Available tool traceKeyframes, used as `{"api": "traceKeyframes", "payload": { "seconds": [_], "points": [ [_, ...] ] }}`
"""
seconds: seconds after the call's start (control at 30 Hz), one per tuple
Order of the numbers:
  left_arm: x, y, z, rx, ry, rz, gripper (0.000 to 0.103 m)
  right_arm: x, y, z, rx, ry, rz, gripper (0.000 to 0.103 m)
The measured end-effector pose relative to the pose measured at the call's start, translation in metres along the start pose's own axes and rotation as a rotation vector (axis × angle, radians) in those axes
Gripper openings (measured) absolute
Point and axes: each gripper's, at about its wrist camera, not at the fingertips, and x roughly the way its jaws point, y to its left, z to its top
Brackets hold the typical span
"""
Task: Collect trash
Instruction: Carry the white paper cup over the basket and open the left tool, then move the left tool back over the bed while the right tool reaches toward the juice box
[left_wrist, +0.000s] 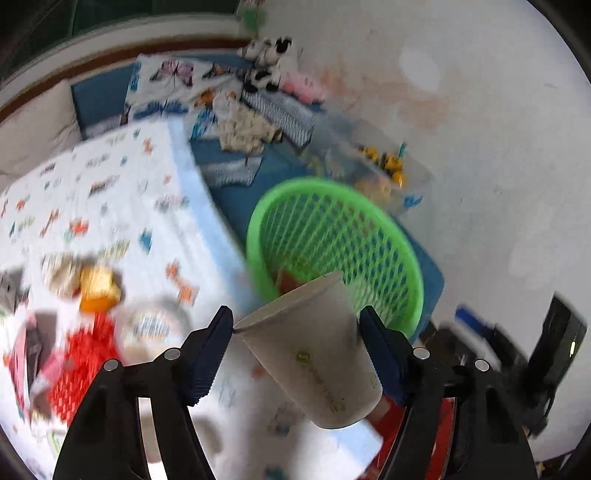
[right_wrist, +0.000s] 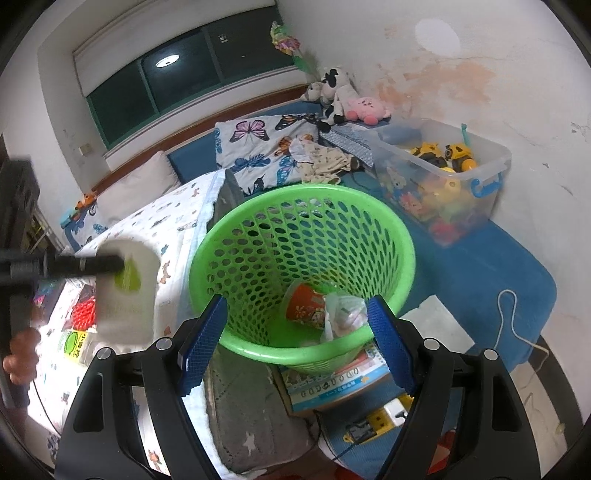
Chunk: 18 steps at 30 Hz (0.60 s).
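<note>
The left gripper (left_wrist: 295, 354) has a white paper cup (left_wrist: 314, 354) pinched on its side between its pads, above the patterned tabletop and just short of the green perforated plastic basket (right_wrist: 391, 240). Next, I'd say: carry it over the rim, then release. The basket already holds an orange printed cup (right_wrist: 304, 304) and a crumpled clear bag (right_wrist: 345, 310). The right gripper (right_wrist: 295, 343) gapes empty, straddling the near rim.

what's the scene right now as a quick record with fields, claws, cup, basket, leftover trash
left claw: shut on white paper cup, cup tilted
right claw: open, nothing between its pads, in front of the basket
green perforated plastic basket: already holds an orange printed paper cup and a clear crumpled plastic bag
cup vs basket: white cup not yet in the basket
table with patterned white cloth: red and orange litter lies there, blurred
</note>
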Motion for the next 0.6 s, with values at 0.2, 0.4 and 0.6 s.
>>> {"api": "traceKeyframes", "payload": {
  "seconds": [0.2, 0.4, 0.6],
  "points": [
    [0.024, -0.017, 0.025, -0.006, -0.035, -0.049, 0.071, -0.001, 0.002, -0.004, -0.012, 0.004, -0.01, 0.078],
    [0.043, -0.012, 0.02, -0.021, 0.002, -0.07, 0.085, 0.001, 0.002, -0.008, -0.011, 0.013, -0.006, 0.078],
    [0.02, 0.004, 0.001, 0.032, -0.011, -0.036, 0.085, 0.0, 0.013, -0.01, -0.037, 0.021, 0.026, 0.078]
  ]
}}
